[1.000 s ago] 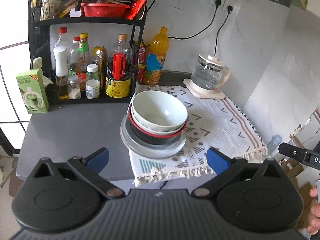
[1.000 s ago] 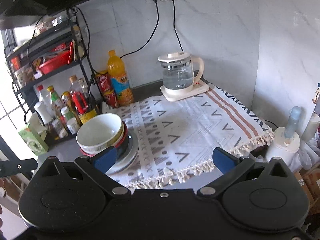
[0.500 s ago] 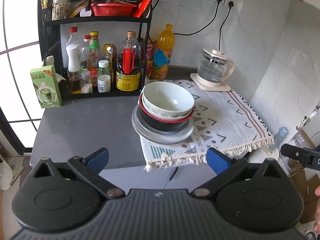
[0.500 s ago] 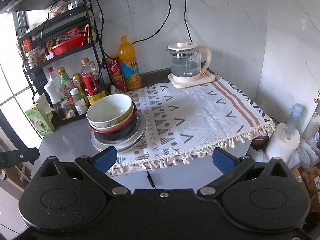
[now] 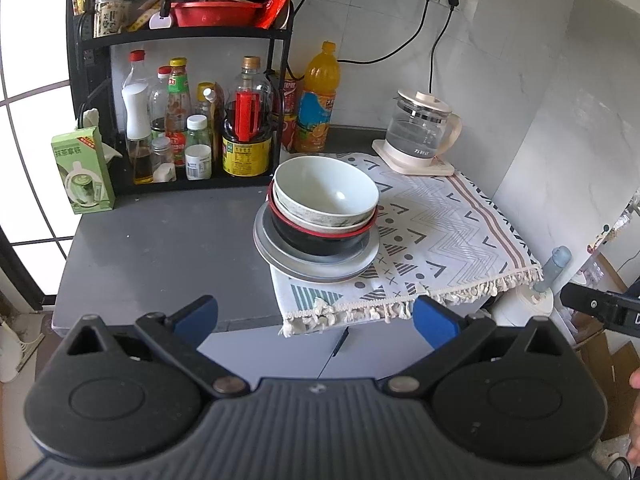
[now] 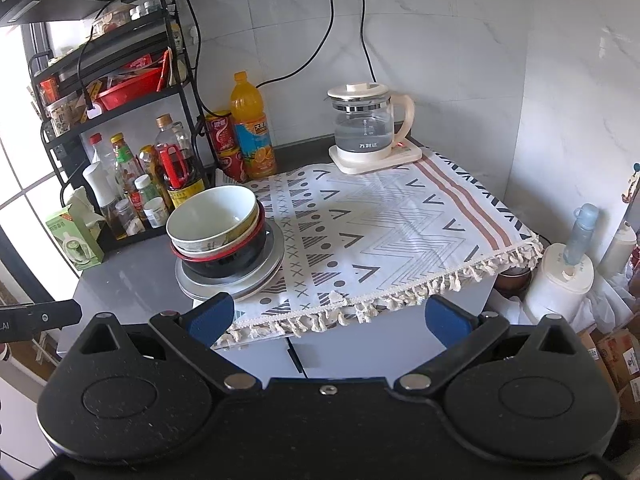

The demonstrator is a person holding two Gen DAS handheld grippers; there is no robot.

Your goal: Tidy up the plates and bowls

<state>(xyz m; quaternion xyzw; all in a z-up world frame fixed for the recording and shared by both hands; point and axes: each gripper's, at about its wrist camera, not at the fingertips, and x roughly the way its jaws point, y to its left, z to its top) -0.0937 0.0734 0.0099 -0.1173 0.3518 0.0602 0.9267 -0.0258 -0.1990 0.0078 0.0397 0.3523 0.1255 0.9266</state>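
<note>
- White ceramic bowl (image 5: 326, 194) sits topmost in a stack: it nests in another pale bowl, that in a black bowl with a red rim (image 5: 320, 236), all on grey round plates (image 5: 280, 258).
- Stack rests at the left edge of the patterned fringed cloth (image 5: 440, 236) on the grey table (image 5: 160, 248), partly overhanging the bare table top; in front of the black bottle rack (image 5: 96, 92), well apart from the glass kettle (image 5: 420, 136).
- Change over the last second: both cameras have pulled back and away; the stack looks smaller and the table's front edge and cabinet below now show. Stack itself unchanged.
- Left hand-held gripper (image 5: 316, 316): jaws spread wide, empty, off the table front.
- Right hand-held gripper (image 6: 328, 314): also spread wide, nothing between the blue pads, well short of the stack.
- Reading: dishes look already gathered into one pile, so the retreat likely marks the stacking done or a pause before a fresh approach.
</note>
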